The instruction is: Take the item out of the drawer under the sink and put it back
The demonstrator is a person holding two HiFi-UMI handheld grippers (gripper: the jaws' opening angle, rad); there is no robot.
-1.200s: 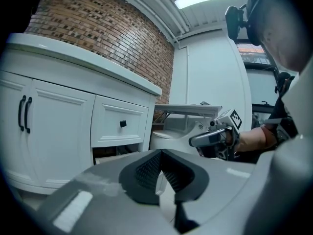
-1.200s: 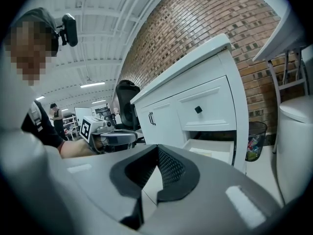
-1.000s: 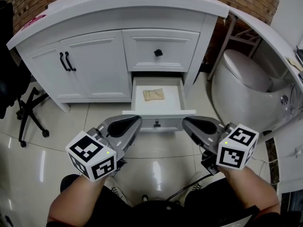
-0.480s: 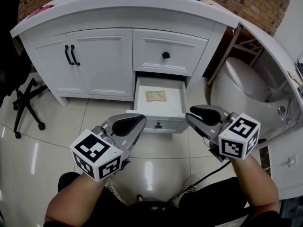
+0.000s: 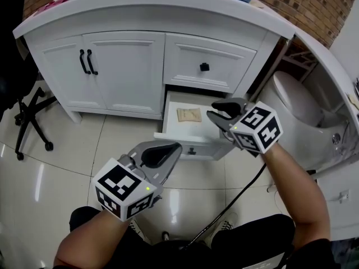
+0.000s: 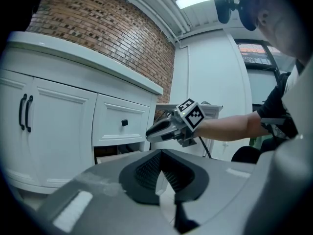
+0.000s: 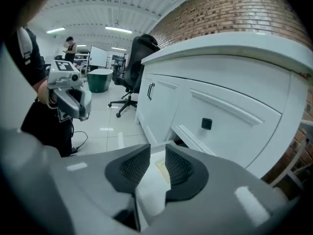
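The lower drawer [image 5: 189, 140] under the sink stands pulled out. A flat tan packet [image 5: 188, 115] lies on its white floor. My right gripper [image 5: 216, 110] hovers over the drawer's right side, just right of the packet; its jaws are opening and nothing is between them. In the right gripper view the packet [image 7: 162, 168] shows through the gap of that gripper [image 7: 157, 153]. My left gripper [image 5: 171, 149] hangs shut and empty over the floor tiles in front of the drawer. The left gripper view has its tips [image 6: 160, 153] together, with the right gripper [image 6: 164, 129] beyond.
A white vanity has double doors [image 5: 109, 72] at the left and a closed upper drawer with a black knob [image 5: 204, 67]. A toilet [image 5: 300, 111] stands close on the right. An office chair base [image 5: 25, 119] sits at the left. A black cable [image 5: 238, 192] trails from the right gripper.
My right gripper has moved forward from in front of the drawer to above it, and its jaws have parted. The left gripper has stayed low and shut, drifting slightly right.
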